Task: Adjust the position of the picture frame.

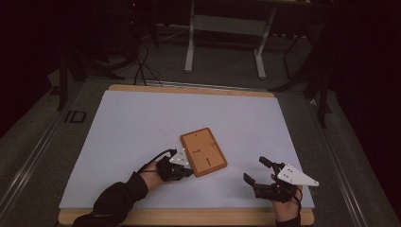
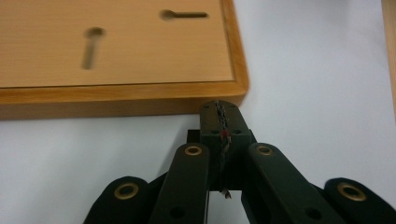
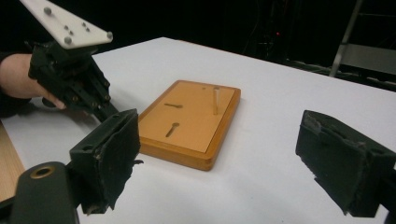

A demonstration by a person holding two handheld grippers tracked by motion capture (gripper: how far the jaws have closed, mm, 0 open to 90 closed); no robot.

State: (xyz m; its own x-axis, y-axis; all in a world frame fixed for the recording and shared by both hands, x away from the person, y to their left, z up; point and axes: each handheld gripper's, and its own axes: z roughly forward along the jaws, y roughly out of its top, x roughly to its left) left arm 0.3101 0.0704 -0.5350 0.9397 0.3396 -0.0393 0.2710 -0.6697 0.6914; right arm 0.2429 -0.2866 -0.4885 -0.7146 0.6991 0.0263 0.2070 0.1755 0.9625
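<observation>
Nearest the lens, in the right gripper view, two black padded jaws are seen standing wide apart with nothing between them; the right gripper is recorded in the high view near the front right edge of the white table sheet, held in a hand, its grey three-cornered plate uppermost; it is well apart from the board. Between the two grippers, slightly left of the sheet's middle and towards the front, a flat wooden board is noted lying at an angle to the sheet's edges; it is bordered by a raised rim, and keyhole-shaped slots are cut into its recessed face. At the board's near left corner the left gripper is found, held by a hand in a dark sleeve; in the left gripper view its jaws are observed fully closed, pad against pad, with nothing gripped; the closed tip is placed right at the outer edge of the board's corner, low over the sheet; whether actual contact is made cannot be determined. A frayed thread is noted along the seam between the closed pads. Beyond the table, a dark floor and a metal stand frame are recorded.
</observation>
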